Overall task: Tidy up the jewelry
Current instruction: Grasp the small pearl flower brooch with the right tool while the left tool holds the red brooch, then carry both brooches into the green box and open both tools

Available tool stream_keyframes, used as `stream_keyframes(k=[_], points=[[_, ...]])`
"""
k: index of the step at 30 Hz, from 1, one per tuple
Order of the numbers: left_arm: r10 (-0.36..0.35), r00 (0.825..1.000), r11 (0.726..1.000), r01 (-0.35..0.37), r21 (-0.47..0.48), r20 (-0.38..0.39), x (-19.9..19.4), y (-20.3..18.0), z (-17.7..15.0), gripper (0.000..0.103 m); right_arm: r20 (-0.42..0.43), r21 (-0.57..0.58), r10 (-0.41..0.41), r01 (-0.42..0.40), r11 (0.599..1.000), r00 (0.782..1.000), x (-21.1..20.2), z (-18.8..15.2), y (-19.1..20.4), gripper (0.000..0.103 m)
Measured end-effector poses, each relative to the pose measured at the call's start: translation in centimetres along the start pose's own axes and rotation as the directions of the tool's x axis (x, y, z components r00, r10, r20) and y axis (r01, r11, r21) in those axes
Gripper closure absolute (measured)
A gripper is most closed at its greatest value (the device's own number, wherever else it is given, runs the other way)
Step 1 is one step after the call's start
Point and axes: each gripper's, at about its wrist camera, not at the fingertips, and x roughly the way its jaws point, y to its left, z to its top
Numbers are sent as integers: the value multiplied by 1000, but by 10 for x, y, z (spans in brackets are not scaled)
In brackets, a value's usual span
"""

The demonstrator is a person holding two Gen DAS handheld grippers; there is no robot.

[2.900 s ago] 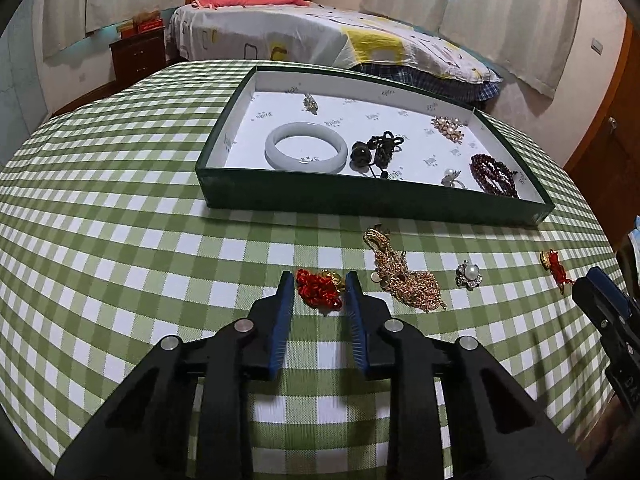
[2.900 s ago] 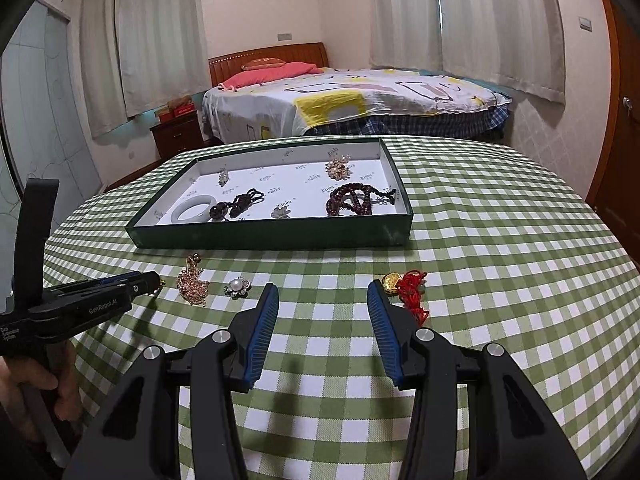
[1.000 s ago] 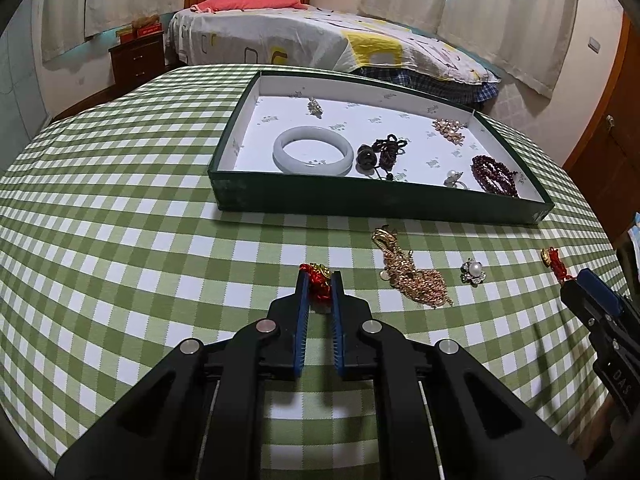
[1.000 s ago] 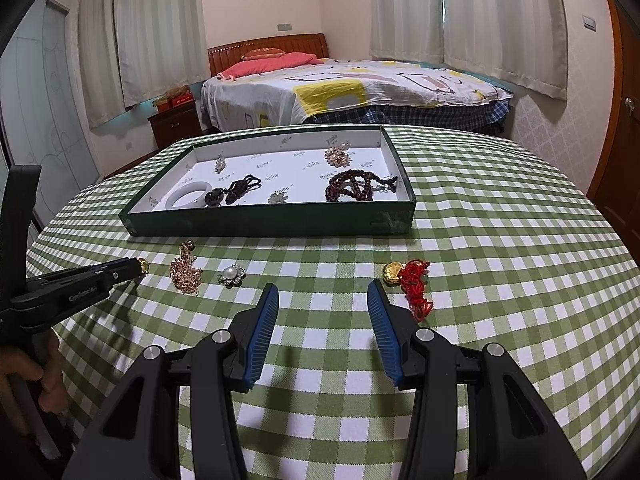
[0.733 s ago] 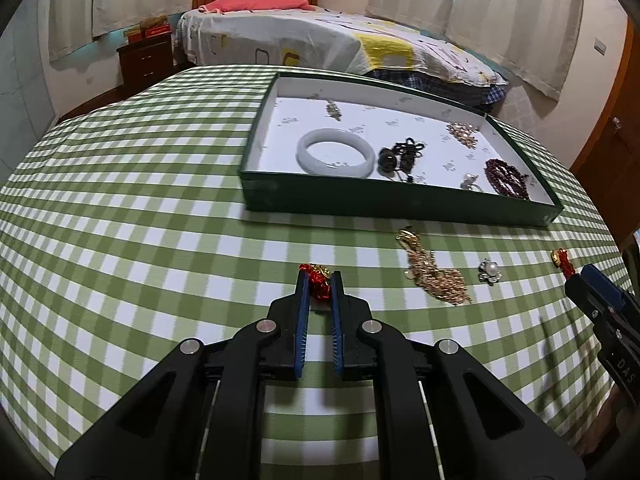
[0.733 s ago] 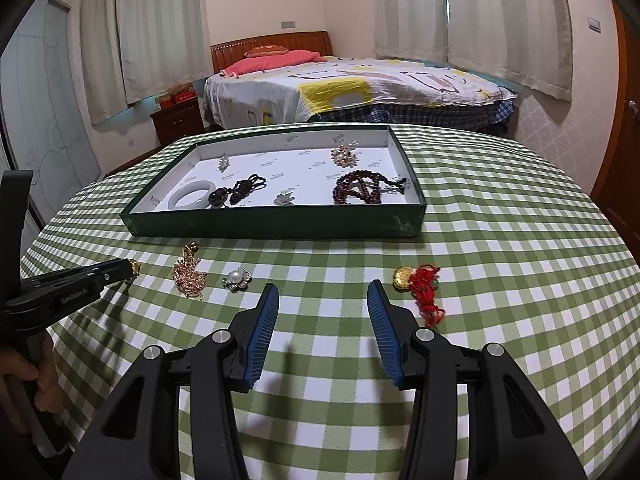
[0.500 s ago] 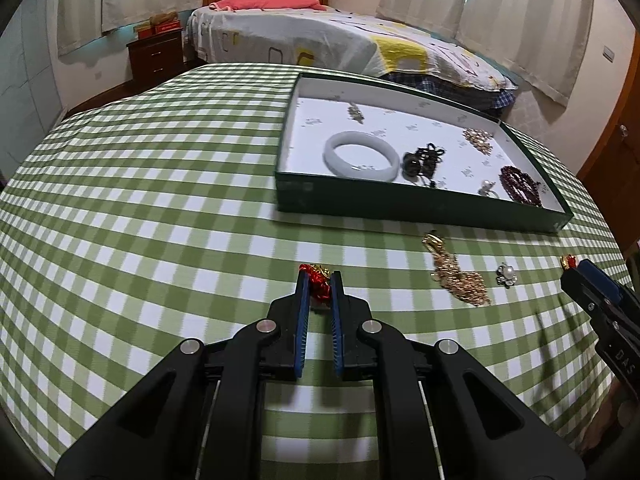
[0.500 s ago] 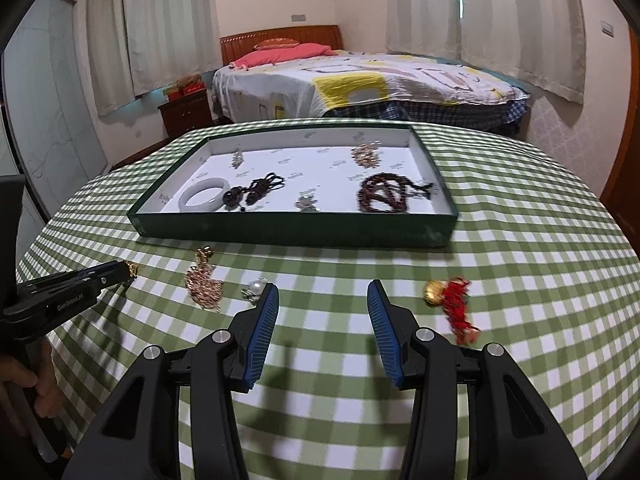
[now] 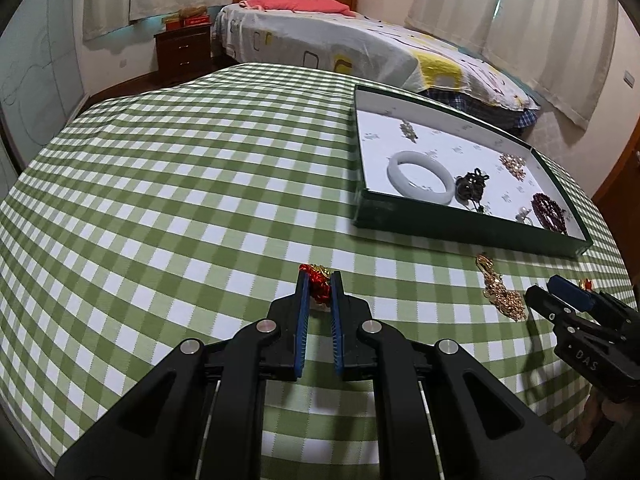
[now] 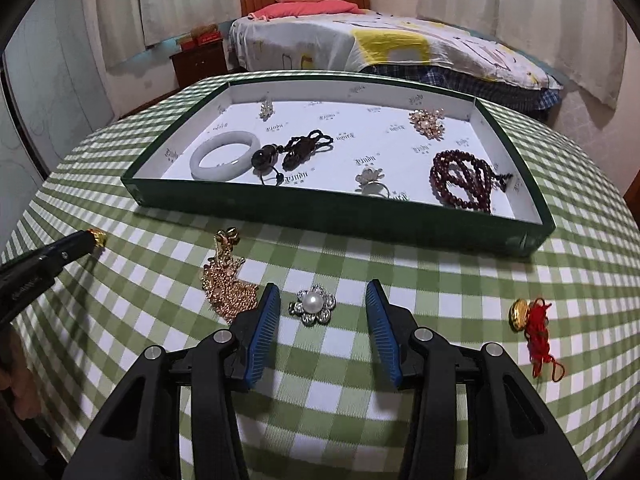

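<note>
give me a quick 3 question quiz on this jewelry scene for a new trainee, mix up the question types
1. True or false: the left gripper is shut on the red charm.
2. Which piece lies between the open fingers of the right gripper?
A. the pearl flower brooch
B. the white bangle
C. the dark red bead bracelet
3. Fill in: the gold chain lies on the checked tablecloth, outside the green ____.

Key: 1. true. 2. A; the bangle and the bead bracelet are inside the tray. 3. tray.
</note>
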Motion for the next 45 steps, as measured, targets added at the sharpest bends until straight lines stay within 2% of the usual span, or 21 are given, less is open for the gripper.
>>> stream_keyframes(k=[6, 8, 19, 24, 30, 36, 41, 45], points=[[-8, 1000, 1000, 8, 0, -4, 0, -2, -2, 93, 1, -14, 3, -3, 1000, 1000, -3, -4, 0, 71], [-10, 1000, 1000, 10, 5, -5, 0, -4, -3, 93, 3, -14, 16, -16, 1000, 1000, -4, -5, 0, 80], [-33, 999, 999, 32, 35, 18, -11, -20, -2, 93, 39, 30, 43, -44, 999, 998, -20, -15, -13, 81], [-65, 996, 997, 62, 52, 57, -28, -31, 8, 93, 94, 39, 41, -45, 998, 995, -39, -8, -19, 81], [-127, 982, 989, 115, 88, 137, -52, -54, 34, 93, 204, 38, 30, -39, 999, 979, -66, 19, -30, 81], [-177, 963, 980, 152, 129, 205, -55, -77, 71, 93, 294, 41, 23, -37, 998, 955, -74, 57, -41, 81], [-200, 947, 974, 163, 160, 252, -43, -99, 105, 93, 349, 41, 19, -36, 999, 937, -67, 90, -48, 81], [-212, 946, 971, 175, 162, 244, -14, -116, 130, 93, 349, 36, 15, -29, 999, 937, -45, 110, -53, 81]])
